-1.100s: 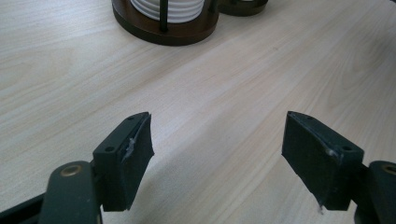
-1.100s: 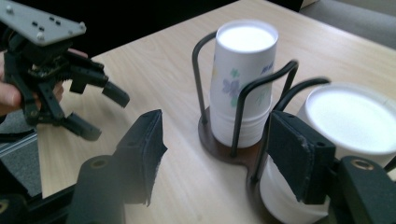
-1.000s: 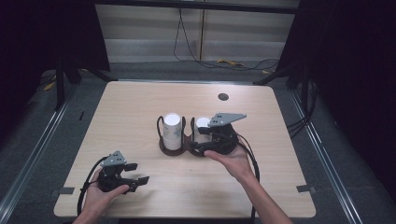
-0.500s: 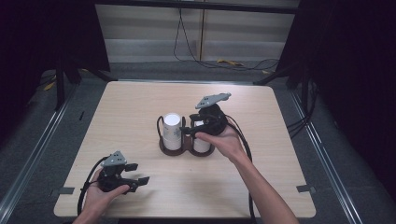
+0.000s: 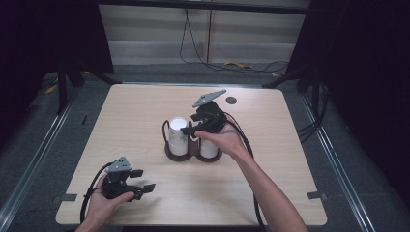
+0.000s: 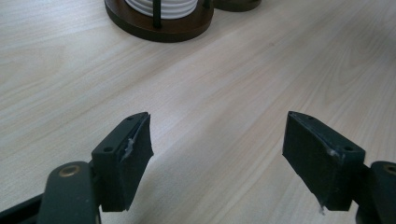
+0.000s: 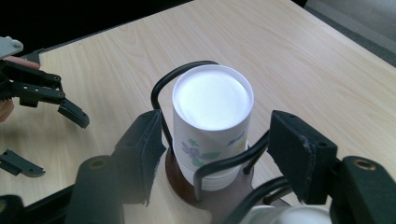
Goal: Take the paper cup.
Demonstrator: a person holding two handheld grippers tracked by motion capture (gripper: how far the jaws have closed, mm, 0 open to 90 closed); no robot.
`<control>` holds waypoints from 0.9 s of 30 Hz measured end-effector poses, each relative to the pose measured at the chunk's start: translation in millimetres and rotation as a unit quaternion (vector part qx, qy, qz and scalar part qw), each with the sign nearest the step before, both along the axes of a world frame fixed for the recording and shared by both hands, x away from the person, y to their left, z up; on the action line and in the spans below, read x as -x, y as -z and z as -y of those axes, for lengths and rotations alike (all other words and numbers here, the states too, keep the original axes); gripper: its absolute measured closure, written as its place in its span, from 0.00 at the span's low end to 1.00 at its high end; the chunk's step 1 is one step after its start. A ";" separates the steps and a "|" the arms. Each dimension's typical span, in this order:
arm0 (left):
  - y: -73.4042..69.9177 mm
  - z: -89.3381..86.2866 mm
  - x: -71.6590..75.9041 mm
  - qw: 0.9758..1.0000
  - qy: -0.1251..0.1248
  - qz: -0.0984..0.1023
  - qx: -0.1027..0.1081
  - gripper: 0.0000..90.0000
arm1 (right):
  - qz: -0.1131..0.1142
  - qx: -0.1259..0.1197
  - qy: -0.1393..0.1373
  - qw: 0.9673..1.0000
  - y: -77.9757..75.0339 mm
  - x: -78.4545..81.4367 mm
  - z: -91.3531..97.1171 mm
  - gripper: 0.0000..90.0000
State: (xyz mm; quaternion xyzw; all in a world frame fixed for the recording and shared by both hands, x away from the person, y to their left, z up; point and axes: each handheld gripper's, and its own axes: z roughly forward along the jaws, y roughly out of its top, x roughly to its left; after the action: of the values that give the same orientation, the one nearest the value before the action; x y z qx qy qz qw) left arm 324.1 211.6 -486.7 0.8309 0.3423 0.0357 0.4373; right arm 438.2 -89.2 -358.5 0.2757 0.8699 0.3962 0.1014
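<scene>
Two jaws of my right gripper [image 7: 212,154] stood spread, having just widened, flanking the light, crushable paper cups [image 7: 212,123]; I'd pinch mid-wall gently.

White cup stack [image 7: 212,121] in wire holder [image 7: 205,175], between parted black fingers [image 7: 301,156].

- High view looking down and forward over the pale wooden table [image 5: 145,111].
- Both gripper views sitting close, sharing the dark round-based cup holder [image 6: 159,28] [image 7: 187,184].

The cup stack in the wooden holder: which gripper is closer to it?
Right. The right gripper hangs right beside the cup stack, fingers apart. The left gripper rests far off near the table's front edge.
</scene>
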 end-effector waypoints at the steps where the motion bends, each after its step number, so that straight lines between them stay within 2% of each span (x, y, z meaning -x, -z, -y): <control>1: 0.0 0.0 -0.1 1.000 0.000 0.000 0.000 0.26 | -0.003 0.001 -0.001 1.000 -0.5 -0.9 -2.0 0.38; 6: 0.0 0.0 0.0 1.000 0.000 0.001 0.001 0.26 | -0.020 0.015 -0.008 1.000 1.1 -9.5 -7.8 0.37; 10: 0.3 -0.1 -0.1 1.000 0.001 -0.002 0.002 0.26 | -0.007 0.031 -0.013 0.999 -3.4 -14.3 -11.3 0.37; 12: 0.2 0.0 -0.3 1.000 0.001 -0.002 -0.001 0.26 | -0.012 0.038 -0.018 0.999 -4.6 -15.6 -13.8 0.36; 18: 0.0 0.4 0.3 1.000 0.002 0.000 0.000 0.26 | -0.025 0.039 -0.028 0.999 -3.1 -21.6 -21.9 0.34; 21: 0.1 0.5 -0.2 1.000 0.003 -0.001 0.001 0.26 | -0.033 0.058 -0.030 0.997 -1.3 -24.9 -27.8 0.31; 25: 0.1 0.3 -0.3 1.000 0.003 -0.001 0.001 0.26 | -0.048 0.063 -0.039 0.996 -3.0 -31.7 -35.2 0.30; 27: -0.2 0.2 0.0 1.000 0.002 0.000 0.001 0.26 | -0.056 0.082 -0.043 0.994 -2.4 -34.8 -39.5 0.30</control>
State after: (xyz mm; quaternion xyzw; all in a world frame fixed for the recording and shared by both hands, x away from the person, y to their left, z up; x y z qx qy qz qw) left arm 324.0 211.5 -486.6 0.8313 0.3403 0.0345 0.4381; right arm 472.9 -49.7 -356.0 0.2506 0.9148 0.3114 0.0577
